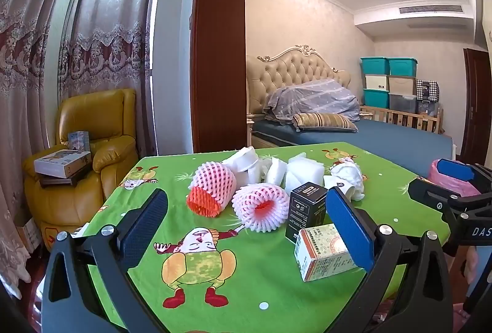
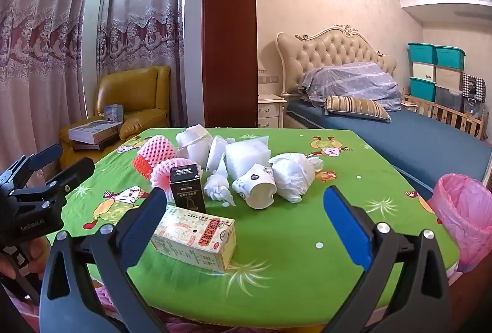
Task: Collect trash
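Observation:
Trash lies on a green cartoon tablecloth: two pink foam fruit nets, a black box standing upright, a cream medicine box on its side, white foam pieces and crumpled white paper. In the right wrist view I see the cream box, the black box, a tipped paper cup and a white bag. My left gripper is open above the near table edge. My right gripper is open, the cream box beside its left finger.
A bin lined with a pink bag stands at the table's right edge, also seen in the left wrist view. A yellow armchair with boxes stands at the left. A bed lies behind the table.

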`<state>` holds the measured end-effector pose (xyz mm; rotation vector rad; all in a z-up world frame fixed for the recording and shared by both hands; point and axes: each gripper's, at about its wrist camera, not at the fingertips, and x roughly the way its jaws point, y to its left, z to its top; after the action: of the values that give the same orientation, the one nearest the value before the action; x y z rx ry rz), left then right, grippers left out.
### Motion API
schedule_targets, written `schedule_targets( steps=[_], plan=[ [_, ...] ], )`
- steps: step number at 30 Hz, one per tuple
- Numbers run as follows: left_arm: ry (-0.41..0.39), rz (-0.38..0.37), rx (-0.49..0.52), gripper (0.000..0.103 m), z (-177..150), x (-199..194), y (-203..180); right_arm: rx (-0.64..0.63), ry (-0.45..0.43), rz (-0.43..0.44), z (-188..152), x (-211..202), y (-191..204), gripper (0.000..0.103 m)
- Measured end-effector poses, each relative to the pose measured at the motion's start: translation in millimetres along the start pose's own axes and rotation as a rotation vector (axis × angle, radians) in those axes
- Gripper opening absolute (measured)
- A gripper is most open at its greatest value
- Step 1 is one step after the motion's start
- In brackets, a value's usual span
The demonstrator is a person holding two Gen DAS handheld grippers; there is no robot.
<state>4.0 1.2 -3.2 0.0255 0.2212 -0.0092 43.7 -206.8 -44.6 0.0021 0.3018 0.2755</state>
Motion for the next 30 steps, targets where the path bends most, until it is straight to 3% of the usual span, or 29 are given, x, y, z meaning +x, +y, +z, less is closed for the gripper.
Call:
schedule_targets(
  steps=[30],
  plan=[
    [0.017,-0.008,-0.018,0.096,-7.1,7.2,0.6,0.014,0.012,0.01,-1.9,2.8,-1.5,0.099]
  ],
)
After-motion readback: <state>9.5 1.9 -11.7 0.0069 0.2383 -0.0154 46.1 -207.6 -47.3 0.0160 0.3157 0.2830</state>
